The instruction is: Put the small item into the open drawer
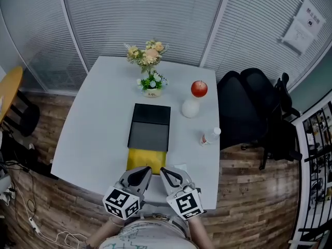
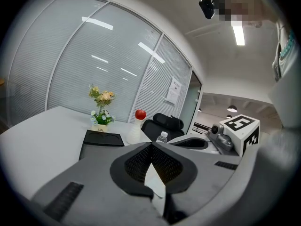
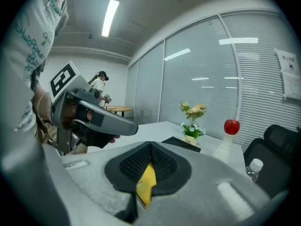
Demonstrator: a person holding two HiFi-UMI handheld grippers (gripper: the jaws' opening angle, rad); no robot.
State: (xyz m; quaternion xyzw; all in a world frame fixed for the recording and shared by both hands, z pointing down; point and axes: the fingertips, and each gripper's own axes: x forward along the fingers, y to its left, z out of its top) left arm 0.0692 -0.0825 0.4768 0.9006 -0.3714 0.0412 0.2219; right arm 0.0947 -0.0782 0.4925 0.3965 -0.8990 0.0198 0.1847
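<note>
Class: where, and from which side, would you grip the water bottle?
Grip the water bottle round its body below the cap, jaws level, from the near side: it stands upright, round and slim, with the vase beyond it.

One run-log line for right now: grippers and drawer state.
left hand-held gripper: shut | right hand-held gripper: shut | yellow drawer: open, at near edge of white table, just ahead of both grippers

Left of the black box [image 1: 149, 124] we find the tabletop [image 1: 91, 134] bare and free to pass. The box's open yellow drawer [image 1: 147, 158] juts toward the frame's bottom. To the right, a white vase [image 1: 190, 108] and a bottle [image 1: 211, 136] narrow the way. A flower pot [image 1: 151, 91] stands behind the box, and an office chair [image 1: 249, 110] crowds the table's right edge.
</note>
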